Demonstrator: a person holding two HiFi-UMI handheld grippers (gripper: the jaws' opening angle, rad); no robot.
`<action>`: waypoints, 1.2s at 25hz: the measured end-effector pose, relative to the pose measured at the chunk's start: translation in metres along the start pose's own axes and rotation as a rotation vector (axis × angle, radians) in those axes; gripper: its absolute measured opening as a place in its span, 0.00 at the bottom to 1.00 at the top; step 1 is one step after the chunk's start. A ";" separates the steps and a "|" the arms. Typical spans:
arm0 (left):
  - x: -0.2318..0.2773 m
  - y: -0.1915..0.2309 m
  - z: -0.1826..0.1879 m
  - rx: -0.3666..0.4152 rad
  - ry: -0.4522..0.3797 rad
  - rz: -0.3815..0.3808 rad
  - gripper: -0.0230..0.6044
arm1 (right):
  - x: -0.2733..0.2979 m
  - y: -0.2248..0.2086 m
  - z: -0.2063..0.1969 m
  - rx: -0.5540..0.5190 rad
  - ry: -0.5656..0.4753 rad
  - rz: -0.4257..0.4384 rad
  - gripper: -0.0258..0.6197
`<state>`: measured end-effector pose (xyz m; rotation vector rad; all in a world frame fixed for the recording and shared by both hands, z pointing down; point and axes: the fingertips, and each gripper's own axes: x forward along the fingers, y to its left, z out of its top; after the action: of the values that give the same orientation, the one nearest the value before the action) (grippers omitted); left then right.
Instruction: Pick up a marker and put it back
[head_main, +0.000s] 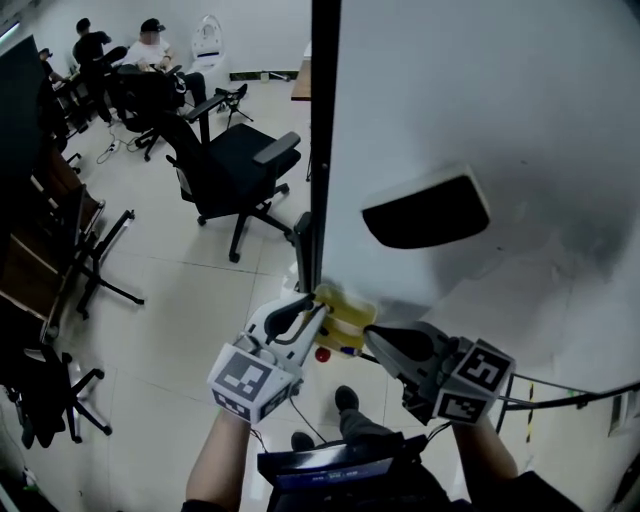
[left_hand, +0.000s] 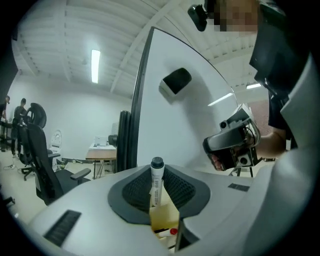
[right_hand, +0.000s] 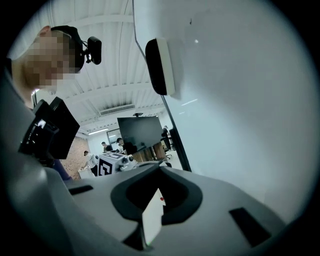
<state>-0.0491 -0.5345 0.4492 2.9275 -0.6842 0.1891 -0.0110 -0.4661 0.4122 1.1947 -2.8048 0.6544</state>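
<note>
**Marker pinched at the foot of the whiteboard**

Your left gripper (head_main: 318, 312) is clamped on a smooth white cylindrical marker (left_hand: 156, 184) with a round black cap. It stands upright between the ribbed dark pads, just above the boxy yellow holder (head_main: 345, 322) at the lower edge of the glossy whiteboard (head_main: 480, 100). Your right gripper (right_hand: 155, 202) is closed on the holder's thin flat wall. A red-capped marker (left_hand: 172, 231) lies inside the holder.

Whiteboard (head_main: 480, 100), black eraser (head_main: 425, 210) stuck on; beside its frame yellow holder (head_main: 345, 318), red-capped marker (head_main: 322, 354) inside
</note>
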 end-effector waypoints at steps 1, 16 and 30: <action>-0.006 -0.001 0.009 -0.009 -0.009 0.002 0.14 | -0.002 0.002 0.006 0.005 -0.016 0.002 0.06; -0.082 -0.005 0.132 0.082 -0.089 0.094 0.14 | -0.010 0.042 0.095 -0.088 -0.163 0.096 0.06; -0.169 -0.009 0.151 0.135 -0.102 0.238 0.14 | 0.023 0.105 0.094 -0.142 -0.137 0.229 0.06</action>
<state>-0.1813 -0.4766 0.2741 2.9925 -1.0771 0.1131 -0.0875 -0.4532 0.2924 0.9375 -3.0717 0.3858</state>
